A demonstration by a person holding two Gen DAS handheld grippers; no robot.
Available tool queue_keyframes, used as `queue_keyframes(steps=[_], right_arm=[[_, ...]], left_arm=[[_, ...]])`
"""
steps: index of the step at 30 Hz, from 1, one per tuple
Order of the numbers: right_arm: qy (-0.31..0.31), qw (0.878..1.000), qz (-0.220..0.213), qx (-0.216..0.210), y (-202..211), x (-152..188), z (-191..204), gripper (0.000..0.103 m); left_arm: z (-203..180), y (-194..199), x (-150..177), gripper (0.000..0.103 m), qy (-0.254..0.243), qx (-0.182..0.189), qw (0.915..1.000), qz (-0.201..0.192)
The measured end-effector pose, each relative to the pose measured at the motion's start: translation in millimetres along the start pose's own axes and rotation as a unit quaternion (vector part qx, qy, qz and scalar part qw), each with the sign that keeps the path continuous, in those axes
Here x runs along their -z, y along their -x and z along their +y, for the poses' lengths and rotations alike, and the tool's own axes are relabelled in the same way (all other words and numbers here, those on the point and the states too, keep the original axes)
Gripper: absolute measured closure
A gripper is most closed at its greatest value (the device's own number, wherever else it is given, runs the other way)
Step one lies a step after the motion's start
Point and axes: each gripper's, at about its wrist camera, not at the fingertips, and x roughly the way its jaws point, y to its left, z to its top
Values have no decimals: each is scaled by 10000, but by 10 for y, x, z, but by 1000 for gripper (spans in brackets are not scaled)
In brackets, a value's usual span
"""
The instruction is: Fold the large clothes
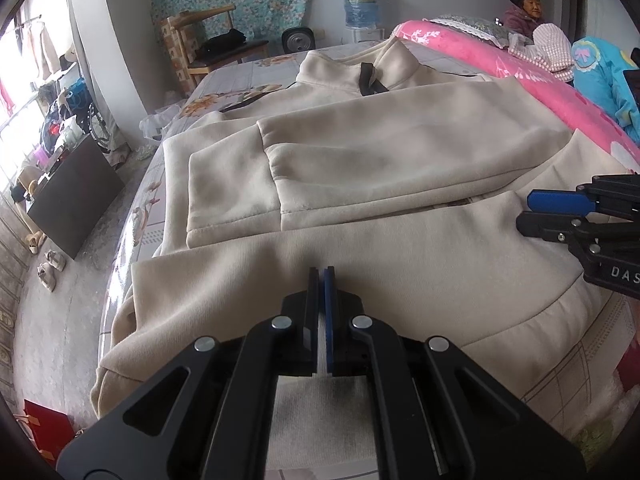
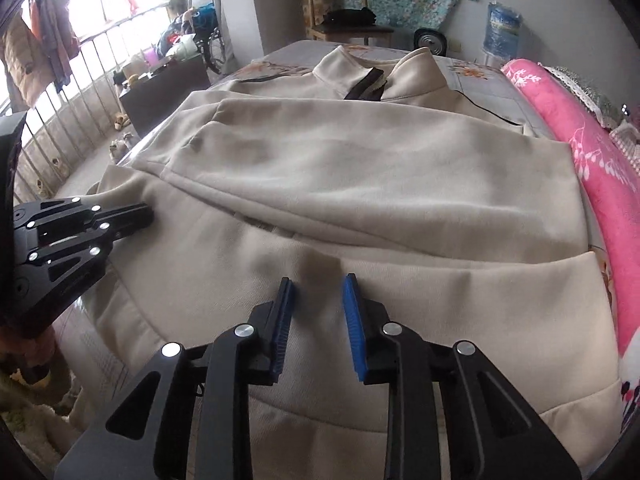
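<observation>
Lying spread across the bed, cream jacket, collar at the far end, sleeves folded over the front, hem nearest; pressed closed above the hem fabric, left gripper, fingers together, though whether cloth is pinched there cannot be told; hovering over the lower front, right gripper, blue-padded fingers parted with nothing between them; bunched along the right edge, pink blanket; seated beyond it, a person.

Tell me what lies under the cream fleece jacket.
Under the cream fleece jacket lies a floral-printed bed sheet, visible only around its edges; the sheet beneath the jacket's middle is covered.
</observation>
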Motion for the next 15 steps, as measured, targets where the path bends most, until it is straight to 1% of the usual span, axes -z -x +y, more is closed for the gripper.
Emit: queue_keyframes(steps=[1, 2, 4, 6, 9, 12, 13, 15], right_arm=[[-70, 10000, -47, 52, 46, -21, 9, 78], [-105, 9998, -164, 4, 137, -34, 17, 78], [-110, 9983, -486, -290, 343, -44, 69, 77], [2, 9967, -632, -509, 465, -33, 151, 76], [187, 9967, -514, -598, 401, -14, 258, 76], [282, 9970, -291, -658, 192, 6, 373, 76], [290, 9978, -130, -576, 83, 15, 395, 76], [318, 9981, -216, -485, 30, 33, 420, 76]], left_arm=[[7, -2, -4, 101, 10, 21, 10000, 8], [19, -2, -7, 101, 29, 56, 10000, 20], [53, -2, -12, 101, 105, 149, 9998, 40], [89, -1, -10, 100, 196, 242, 9995, 44], [116, -4, -11, 100, 272, 329, 9991, 54], [135, -8, -10, 100, 295, 390, 9988, 66], [139, -10, -14, 99, 308, 410, 9987, 73], [162, -12, -18, 99, 369, 479, 9981, 87]])
